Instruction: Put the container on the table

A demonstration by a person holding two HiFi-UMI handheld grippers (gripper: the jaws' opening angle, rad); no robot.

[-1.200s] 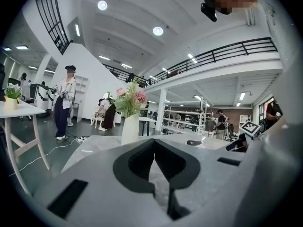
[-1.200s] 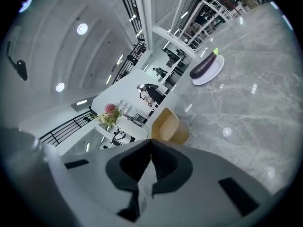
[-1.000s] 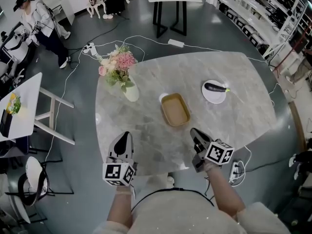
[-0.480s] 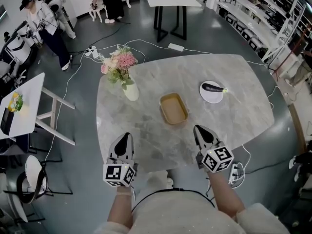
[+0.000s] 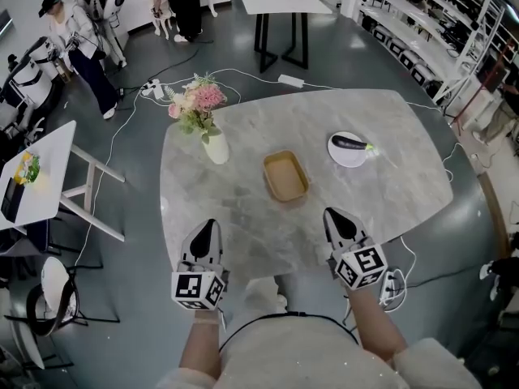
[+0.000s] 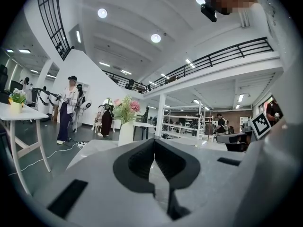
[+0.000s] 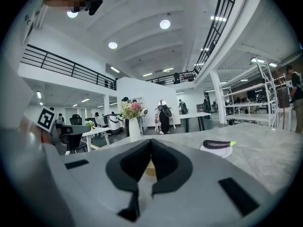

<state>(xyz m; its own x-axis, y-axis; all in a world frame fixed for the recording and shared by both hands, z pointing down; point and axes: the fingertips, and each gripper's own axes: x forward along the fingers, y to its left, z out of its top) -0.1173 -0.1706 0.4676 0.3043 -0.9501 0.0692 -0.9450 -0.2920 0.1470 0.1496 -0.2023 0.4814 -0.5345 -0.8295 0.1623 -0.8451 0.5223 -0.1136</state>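
Nearest the person, both tongs hover over the near edge of the marble worktop (image 5: 389, 193), pointing away towards 12 o'clock. The left tongs (image 5: 206, 227) are closed tip to tip with nothing between them, and their own view shows the two dark pads (image 6: 142, 162) meeting along one line. The right tongs (image 5: 334, 215) are likewise shut and empty, their pads (image 7: 163, 163) pressed together.

The container (image 5: 285, 176), a shallow tan rectangular tray, lies flat on the worktop near its middle. It sits at 12 o'clock from the gap between the two tongs, apart from both. In the right gripper view a tan sliver of it (image 7: 150, 167) shows just behind the closed tips.

Farther on, at 1 o'clock, a white plate (image 5: 339, 155) carries a dark eggplant (image 5: 350, 143). At 11 o'clock, near the worktop's far left edge, a white vase (image 5: 215, 147) holds pink flowers (image 5: 199, 101).

Beyond the worktop, a white power strip (image 5: 289, 80) with cables lies on the grey floor, a black-legged table (image 5: 284, 0) stands at 12 o'clock, and people (image 5: 81, 47) stand at 10 o'clock.
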